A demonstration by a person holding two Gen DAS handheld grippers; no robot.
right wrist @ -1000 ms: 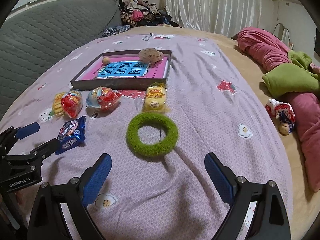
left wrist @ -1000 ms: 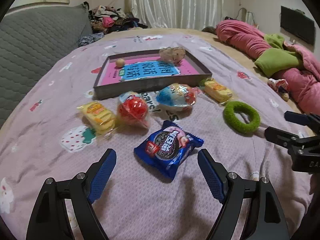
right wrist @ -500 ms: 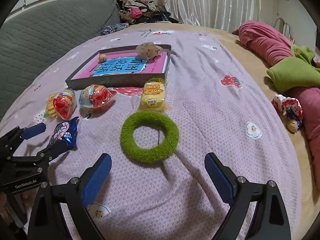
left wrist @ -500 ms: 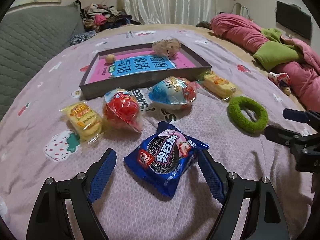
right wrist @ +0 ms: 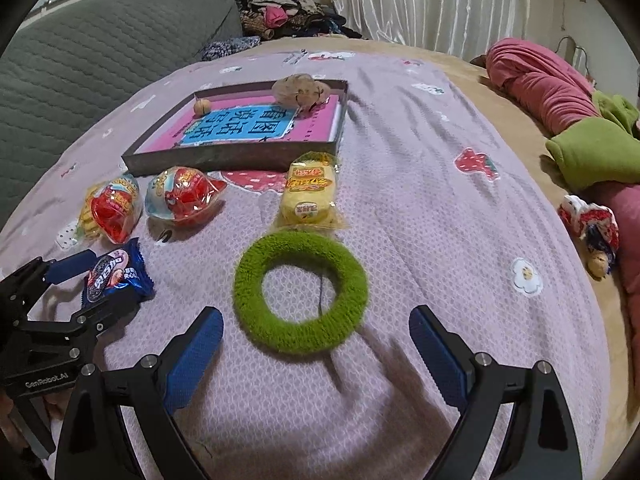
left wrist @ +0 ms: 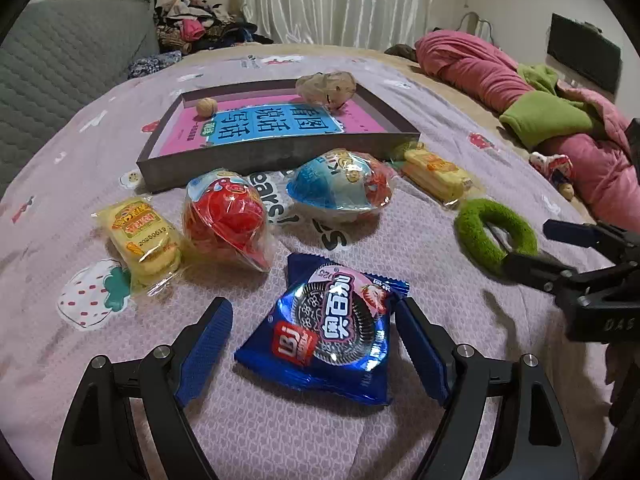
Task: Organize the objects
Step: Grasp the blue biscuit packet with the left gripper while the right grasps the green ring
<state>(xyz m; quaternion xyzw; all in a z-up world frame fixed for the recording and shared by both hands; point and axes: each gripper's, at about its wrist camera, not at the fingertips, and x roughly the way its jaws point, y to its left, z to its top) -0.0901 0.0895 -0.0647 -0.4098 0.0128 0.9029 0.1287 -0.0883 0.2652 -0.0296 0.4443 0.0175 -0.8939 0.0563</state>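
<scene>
Pickup step, I judge: the left claw point(left wrist: 312, 316) is spread wide around the cookie pack point(left wrist: 328, 330) on the bed point(left wrist: 280, 420); the right claw point(right wrist: 316, 332), equally agape, sits before the green ring point(right wrist: 300, 292). Next — squeeze each, then carry to the tray point(left wrist: 276, 152).

A bed point(right wrist: 420, 152) under a lilac printed cover carries a shallow grey tray point(left wrist: 280, 152), two yellow cake packs point(left wrist: 140, 236) point(right wrist: 310, 196), two wrapped toy capsules point(left wrist: 228, 220) point(left wrist: 340, 184), a blue cookie packet point(left wrist: 332, 332) and a green ring point(right wrist: 300, 296). Pink bedding point(left wrist: 480, 64) lies along the right edge, with what may be a small doll point(right wrist: 592, 232) beside it.
</scene>
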